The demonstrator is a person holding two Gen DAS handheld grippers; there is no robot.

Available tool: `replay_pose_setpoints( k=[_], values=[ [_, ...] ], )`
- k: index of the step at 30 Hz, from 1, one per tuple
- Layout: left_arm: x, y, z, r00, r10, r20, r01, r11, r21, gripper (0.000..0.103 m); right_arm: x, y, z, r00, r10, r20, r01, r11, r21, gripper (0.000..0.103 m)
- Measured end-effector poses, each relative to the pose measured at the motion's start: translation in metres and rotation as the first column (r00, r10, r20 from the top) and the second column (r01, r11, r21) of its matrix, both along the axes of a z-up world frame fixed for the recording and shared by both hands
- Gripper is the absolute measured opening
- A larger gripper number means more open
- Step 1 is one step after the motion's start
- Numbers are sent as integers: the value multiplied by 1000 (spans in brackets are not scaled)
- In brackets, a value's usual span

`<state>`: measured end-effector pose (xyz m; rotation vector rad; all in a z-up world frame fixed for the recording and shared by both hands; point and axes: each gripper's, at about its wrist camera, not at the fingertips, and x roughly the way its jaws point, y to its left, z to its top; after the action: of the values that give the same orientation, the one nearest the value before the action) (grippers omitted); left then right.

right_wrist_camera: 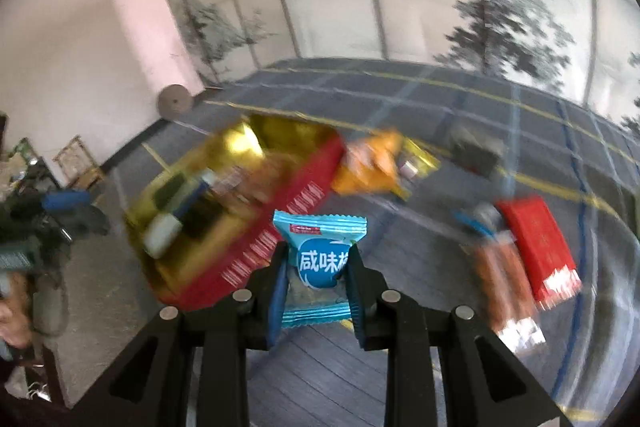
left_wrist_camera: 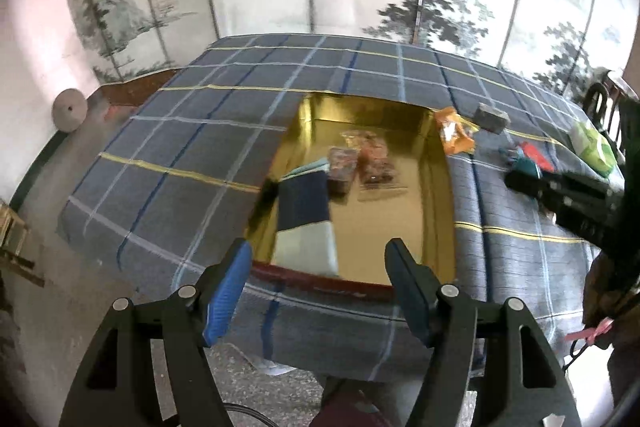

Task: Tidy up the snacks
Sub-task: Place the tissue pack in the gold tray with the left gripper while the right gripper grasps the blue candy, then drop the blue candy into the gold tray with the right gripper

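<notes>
The blue snack packet [right_wrist_camera: 320, 259] sits clamped between the right gripper [right_wrist_camera: 318, 267] fingers, the gold box's red rim [right_wrist_camera: 280, 223] just beyond-left. The left gripper [left_wrist_camera: 318, 267] gapes empty above the box's near edge [left_wrist_camera: 320, 277]; bare plaid cloth [left_wrist_camera: 180, 155] lies left.

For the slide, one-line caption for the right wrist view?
Right gripper shut on a blue snack packet above the plaid tablecloth, beside the gold-lined red box.

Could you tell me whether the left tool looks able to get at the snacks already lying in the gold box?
Probably yes: the left tool is open and empty above the near edge of the lidless gold box, and nothing covers the snack packets inside.
</notes>
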<state>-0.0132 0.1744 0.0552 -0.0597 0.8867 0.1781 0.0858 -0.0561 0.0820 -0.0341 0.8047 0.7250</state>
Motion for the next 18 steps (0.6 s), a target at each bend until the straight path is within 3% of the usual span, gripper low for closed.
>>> replay_pose_setpoints(
  k=[7, 18],
  values=[
    [-11, 19, 1, 1000, 21, -2, -21, 999, 39, 66, 33, 76, 11, 992, 83, -91, -82, 997, 13, 27],
    [-19, 41, 0, 1000, 13, 1, -13, 998, 59, 73, 91, 167, -27, 971, 56, -233, -77, 994, -81, 27]
  ],
)
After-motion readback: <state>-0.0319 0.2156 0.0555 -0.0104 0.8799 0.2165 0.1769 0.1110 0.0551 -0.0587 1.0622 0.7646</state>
